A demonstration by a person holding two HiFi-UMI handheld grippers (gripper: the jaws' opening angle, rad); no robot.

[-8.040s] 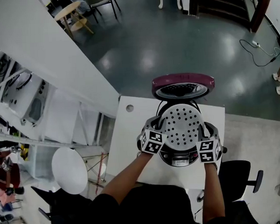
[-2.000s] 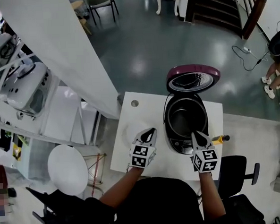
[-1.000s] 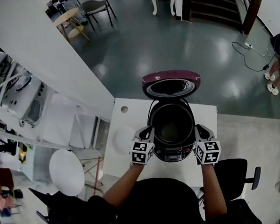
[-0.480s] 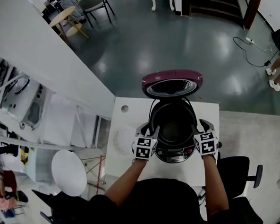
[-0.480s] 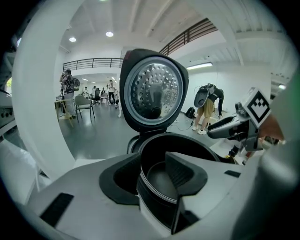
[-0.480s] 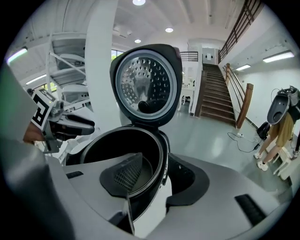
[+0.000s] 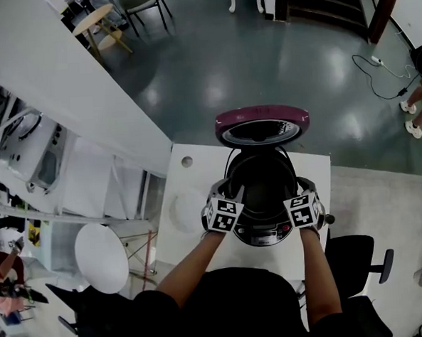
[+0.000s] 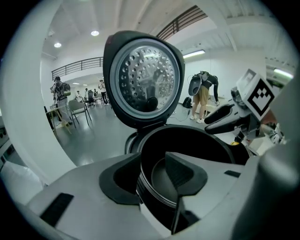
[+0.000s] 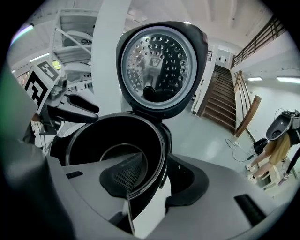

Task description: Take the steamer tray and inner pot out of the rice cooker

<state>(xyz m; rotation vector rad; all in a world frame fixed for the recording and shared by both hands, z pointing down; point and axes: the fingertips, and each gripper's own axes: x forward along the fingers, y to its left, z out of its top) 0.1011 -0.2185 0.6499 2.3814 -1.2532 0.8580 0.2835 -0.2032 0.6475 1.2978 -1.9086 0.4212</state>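
The rice cooker (image 7: 263, 229) stands on the white table with its maroon lid (image 7: 262, 125) raised. The dark inner pot (image 7: 262, 186) sits inside, empty. My left gripper (image 7: 227, 193) straddles the pot's left rim (image 8: 151, 187), one jaw outside and one inside, with gaps on both sides. My right gripper (image 7: 301, 189) straddles the right rim (image 9: 162, 164) the same way, its jaws opening and not pressing. The pale round steamer tray (image 7: 186, 210) lies on the table left of the cooker. Each gripper shows across the pot from the other: right gripper (image 8: 229, 117), left gripper (image 9: 70, 107).
The table (image 7: 197, 173) has a small hole (image 7: 187, 161) at its far left corner. A round white stool (image 7: 101, 255) stands to its left, a black office chair (image 7: 359, 256) to its right. People stand in the background (image 8: 202, 93).
A second ago both grippers were shut beside the cooker's front. They have opened and come down over the pot's rim at either side. The steamer tray, earlier over the cooker, lies on the table.
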